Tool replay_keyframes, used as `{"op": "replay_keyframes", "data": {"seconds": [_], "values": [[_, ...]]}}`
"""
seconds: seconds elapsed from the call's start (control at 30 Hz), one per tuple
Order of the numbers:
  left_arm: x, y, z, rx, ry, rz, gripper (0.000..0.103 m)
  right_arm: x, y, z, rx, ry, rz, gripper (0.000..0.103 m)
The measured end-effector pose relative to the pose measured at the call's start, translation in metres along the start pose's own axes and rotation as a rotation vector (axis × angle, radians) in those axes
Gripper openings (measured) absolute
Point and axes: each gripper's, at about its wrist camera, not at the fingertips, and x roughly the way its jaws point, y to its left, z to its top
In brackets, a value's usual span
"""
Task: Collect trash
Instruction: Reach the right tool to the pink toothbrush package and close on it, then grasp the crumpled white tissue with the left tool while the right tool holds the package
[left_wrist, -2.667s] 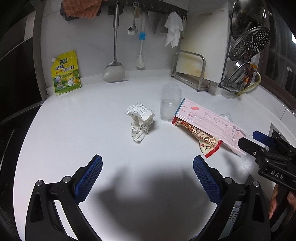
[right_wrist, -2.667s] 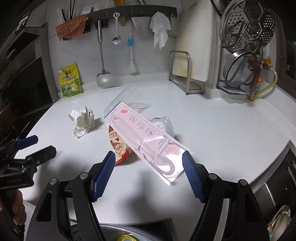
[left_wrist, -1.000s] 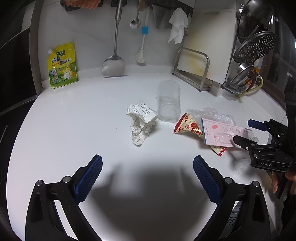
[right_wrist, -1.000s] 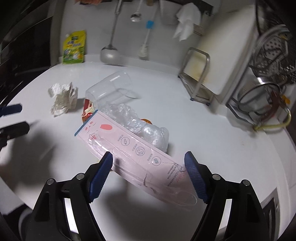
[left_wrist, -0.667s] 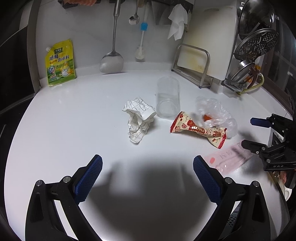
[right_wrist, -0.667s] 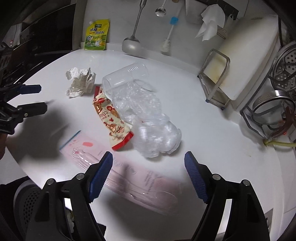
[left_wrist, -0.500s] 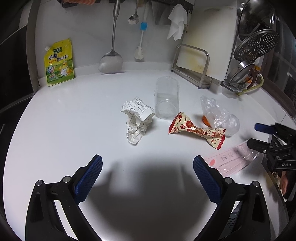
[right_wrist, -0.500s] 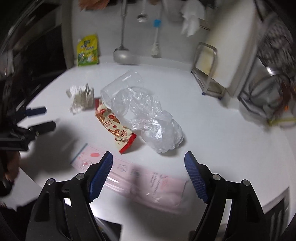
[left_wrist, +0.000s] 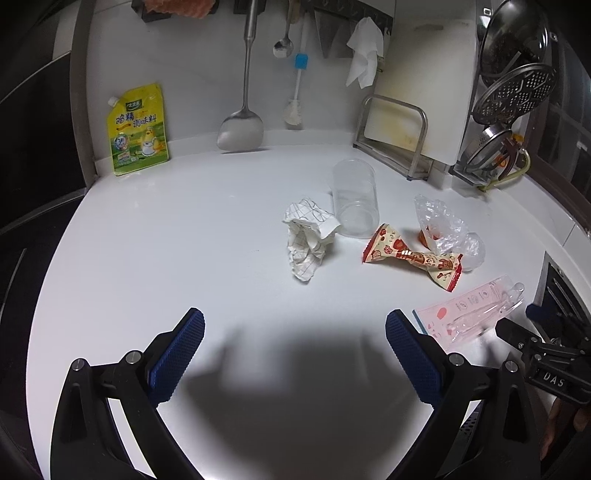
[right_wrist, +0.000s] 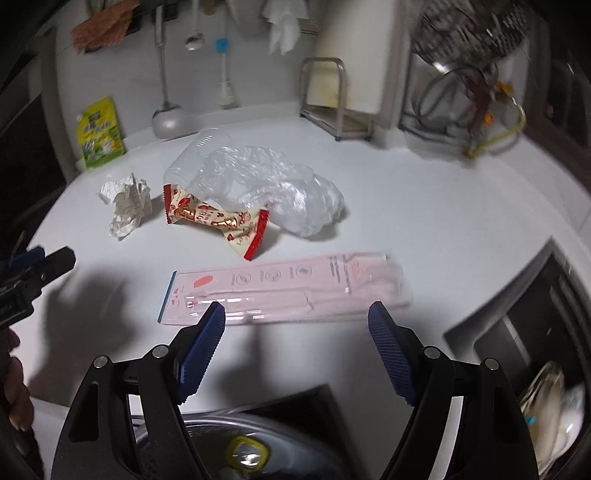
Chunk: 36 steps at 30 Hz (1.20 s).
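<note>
Both claws gape wide, empty — left claw (left_wrist: 294, 334), right claw (right_wrist: 296, 325); pink packet (right_wrist: 284, 290) motion-blurred.

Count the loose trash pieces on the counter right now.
5: crumpled paper, clear plastic cup lying behind it, red snack wrapper, crinkled clear bag beside that, and pink toothbrush package nearest the right gripper. More may sit off-frame.

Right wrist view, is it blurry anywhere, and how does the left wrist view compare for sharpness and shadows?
Right wrist view: motion-smeared, worst on the dish rack and pink package. Left wrist view: sharp, the snack wrapper print visible, with a dark shadow on the counter between the left gripper fingers; fisheye bending in both.
</note>
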Motion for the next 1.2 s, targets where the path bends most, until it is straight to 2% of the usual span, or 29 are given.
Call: {"op": "replay_keyframes", "data": {"seconds": [0.13,0.2,0.5,0.6,0.7,0.83,0.9,0.97,1.0,1.13,1.2], "values": [[-0.006,0.007,-0.001,0.0,-0.01,0.0,0.097,0.004,-0.023,-0.007,0.157,0.035,0.081,0.076],[-0.008,0.009,-0.002,-0.004,-0.011,-0.007,0.097,0.005,-0.027,-0.007,0.196,0.037,0.104,0.076],[-0.013,0.008,-0.002,0.009,-0.021,-0.019,0.097,0.034,-0.025,0.021,0.246,0.048,0.155,0.076],[-0.012,0.006,-0.001,0.015,-0.02,-0.017,0.097,0.044,-0.02,0.032,0.235,0.074,0.111,0.076],[-0.012,0.006,-0.001,0.017,-0.024,-0.014,0.097,0.043,-0.009,0.031,0.249,0.074,0.111,0.076],[-0.011,0.009,0.001,0.014,-0.031,-0.005,0.097,0.047,0.011,0.027,0.237,0.046,0.005,0.076],[-0.011,0.011,0.001,0.012,-0.029,-0.001,0.097,0.053,0.021,0.028,0.203,0.032,-0.082,0.076],[-0.01,0.012,0.0,0.011,-0.028,0.006,0.097,0.057,0.027,0.029,0.189,0.018,-0.109,0.075],[-0.009,0.013,0.0,0.011,-0.024,0.01,0.096,0.058,0.028,0.029,0.186,0.011,-0.114,0.074],[-0.008,0.015,0.001,0.0,-0.018,0.016,0.097,0.056,0.026,0.031,0.176,0.0,-0.08,0.026],[-0.007,0.015,0.003,-0.006,-0.02,0.016,0.097,0.051,0.021,0.03,0.182,-0.013,-0.06,0.018]]}}
